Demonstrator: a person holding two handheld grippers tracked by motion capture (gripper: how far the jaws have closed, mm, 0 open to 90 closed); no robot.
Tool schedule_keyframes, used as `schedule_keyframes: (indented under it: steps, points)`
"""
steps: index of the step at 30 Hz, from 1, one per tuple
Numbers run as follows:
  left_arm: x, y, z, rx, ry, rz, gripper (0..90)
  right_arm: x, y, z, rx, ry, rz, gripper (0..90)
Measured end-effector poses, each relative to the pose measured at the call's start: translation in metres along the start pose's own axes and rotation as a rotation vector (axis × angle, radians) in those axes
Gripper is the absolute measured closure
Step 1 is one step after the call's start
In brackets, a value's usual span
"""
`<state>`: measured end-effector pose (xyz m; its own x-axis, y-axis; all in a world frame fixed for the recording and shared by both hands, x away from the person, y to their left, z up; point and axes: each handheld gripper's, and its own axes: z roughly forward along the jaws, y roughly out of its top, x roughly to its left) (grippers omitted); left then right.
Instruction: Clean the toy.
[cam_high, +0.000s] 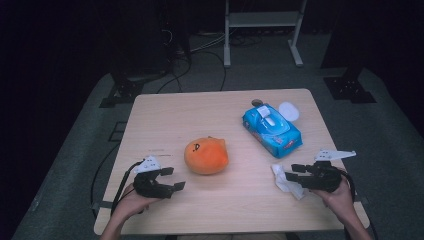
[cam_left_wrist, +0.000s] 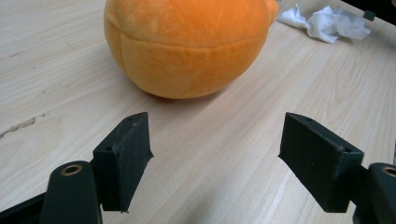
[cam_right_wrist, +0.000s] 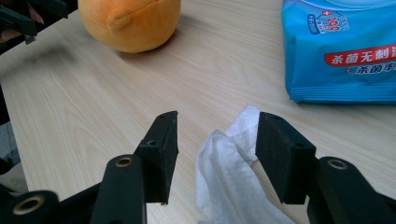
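From above, my left gripper (cam_high: 170, 179) sits open beside the orange plush toy (cam_high: 206, 155). Its own view shows nothing between the jaws. In my right gripper (cam_right_wrist: 215, 142) view, the open jaws straddle the crumpled wipe (cam_right_wrist: 226, 177), not yet gripped; wiping probably remains.

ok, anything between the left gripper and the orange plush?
Nothing visible. The left gripper has its fingers open and empty, with bare table running straight up to the orange plush. The crumpled wipe lies off to one side, past the plush and clear of that line.
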<state>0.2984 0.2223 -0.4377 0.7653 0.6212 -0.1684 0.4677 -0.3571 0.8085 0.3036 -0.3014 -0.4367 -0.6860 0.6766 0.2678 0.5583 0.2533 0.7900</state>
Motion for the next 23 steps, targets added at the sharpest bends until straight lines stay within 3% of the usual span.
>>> schedule_keyframes:
  steps: [23]
  points:
    - [0.006, -0.024, 0.0, -0.001, 0.02, -0.042, 17.8, 0.0, -0.001, 0.002, 0.004, 0.002, -0.002, 46.3]
